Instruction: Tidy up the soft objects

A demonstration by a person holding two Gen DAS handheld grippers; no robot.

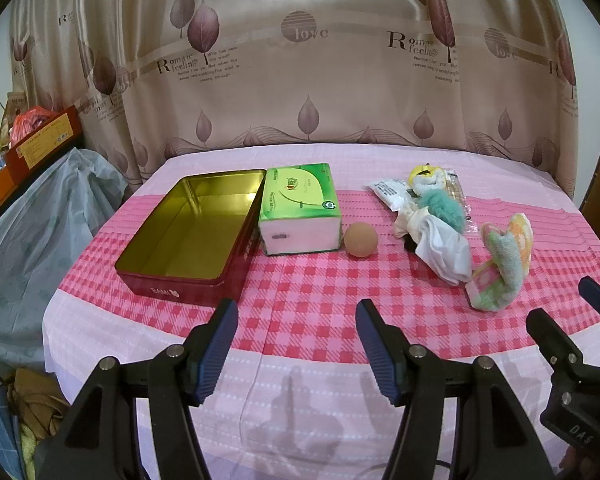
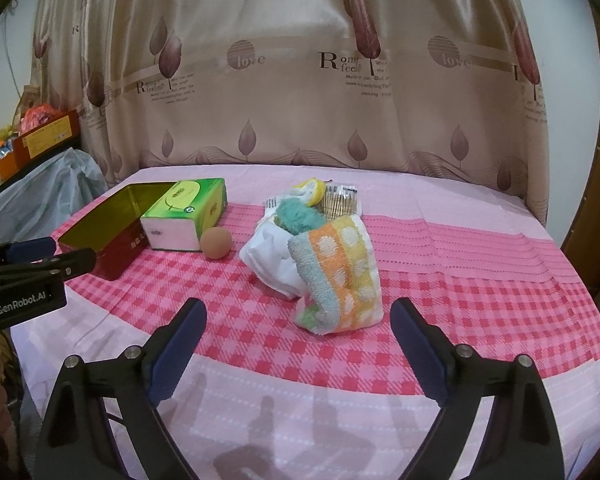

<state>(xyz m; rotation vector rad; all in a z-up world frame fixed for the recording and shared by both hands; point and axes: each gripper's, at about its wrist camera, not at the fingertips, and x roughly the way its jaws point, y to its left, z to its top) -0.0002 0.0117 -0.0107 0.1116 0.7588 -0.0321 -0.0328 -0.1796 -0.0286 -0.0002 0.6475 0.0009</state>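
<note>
We look across a table draped in a pink and red checked tablecloth (image 1: pixel 300 292), with a beige curtain printed with purple leaves (image 1: pixel 300 60) hanging behind it.

Our left gripper (image 1: pixel 294 312) hangs above the near edge of the cloth with its blue-padded jaws spread apart and nothing between them. Our right gripper (image 2: pixel 298 312) hovers in the same way, jaws gaping wide and empty, with the rolled pastel terry towel in orange, yellow and pale green (image 2: pixel 336 276) lying on the cloth just beyond its fingertips, not touched by either pad.

To the left sits an open rectangular tin, dark red outside and gold inside (image 1: pixel 192 232), with nothing in it. Touching its right wall stands a green and white soft pack of tissues (image 1: pixel 300 212), and just beside that rests a small tan ball (image 1: pixel 360 240).

Further right the soft things are heaped together: a crumpled white cloth (image 1: pixel 444 248) lies against the towel, a fluffy teal pom-pom (image 1: pixel 440 204) sits on top of it, and behind that a yellow and white soft item (image 1: pixel 426 176), which may be a small plush toy, though the view is too poor for us to be sure. A clear plastic packet with printed labels (image 1: pixel 388 192) lies under the far end of the heap.
</note>
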